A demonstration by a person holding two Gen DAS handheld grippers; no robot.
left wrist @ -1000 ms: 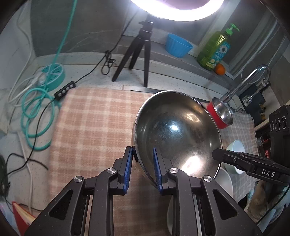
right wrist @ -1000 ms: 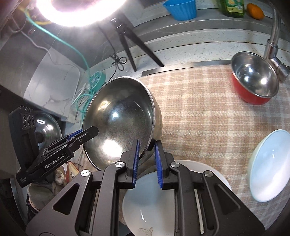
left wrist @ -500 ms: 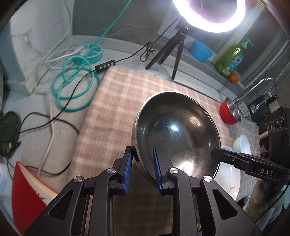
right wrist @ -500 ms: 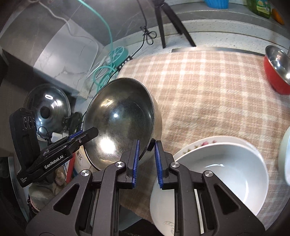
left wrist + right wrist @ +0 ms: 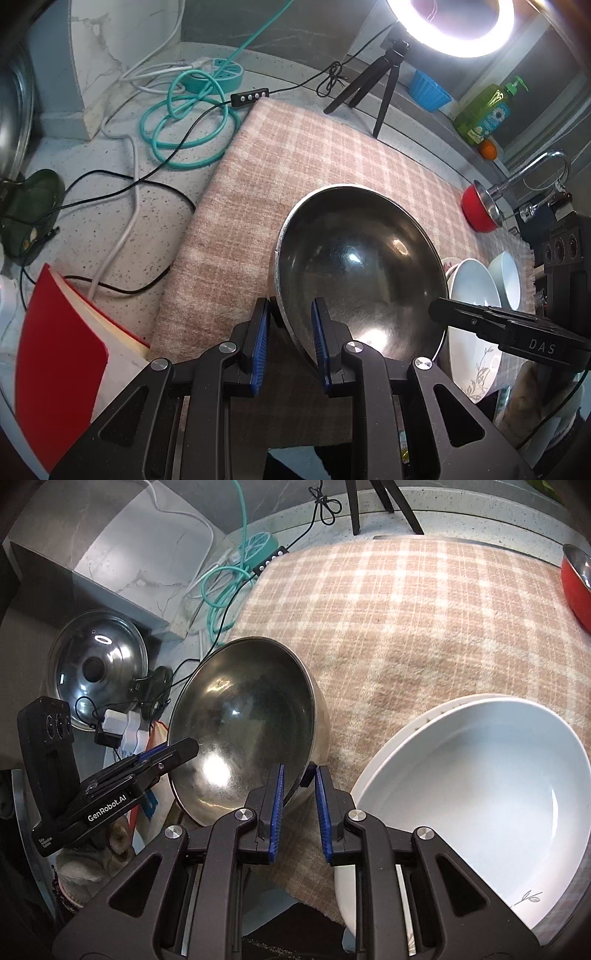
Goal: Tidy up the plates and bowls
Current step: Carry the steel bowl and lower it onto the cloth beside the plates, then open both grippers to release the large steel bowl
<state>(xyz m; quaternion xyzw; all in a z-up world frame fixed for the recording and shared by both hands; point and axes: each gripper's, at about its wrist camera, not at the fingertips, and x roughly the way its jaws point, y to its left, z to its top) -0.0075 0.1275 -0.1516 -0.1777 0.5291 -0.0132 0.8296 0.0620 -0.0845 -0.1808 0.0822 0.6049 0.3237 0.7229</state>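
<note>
A large steel bowl (image 5: 354,273) is held between both grippers above the near edge of the checked cloth (image 5: 295,155). My left gripper (image 5: 288,325) is shut on its left rim. My right gripper (image 5: 298,786) is shut on its right rim; the bowl also shows in the right wrist view (image 5: 247,731). A white deep plate (image 5: 480,782) stacked on another plate lies right of the bowl; it also shows in the left wrist view (image 5: 472,295). A pale bowl (image 5: 506,277) and a red steel-lined bowl (image 5: 480,210) sit further right.
Teal cable coil (image 5: 184,122) and black cords lie left of the cloth. A red book (image 5: 59,350) is at the near left. A tripod (image 5: 380,81) with ring light, blue cup (image 5: 428,92), soap bottle (image 5: 487,110) and faucet (image 5: 532,170) stand behind. A pot lid (image 5: 99,664) leans at far left.
Both grippers have pulled the steel bowl back toward the near edge and to the left. The white plates have come closer in the right view; the red bowl has slid to the edge.
</note>
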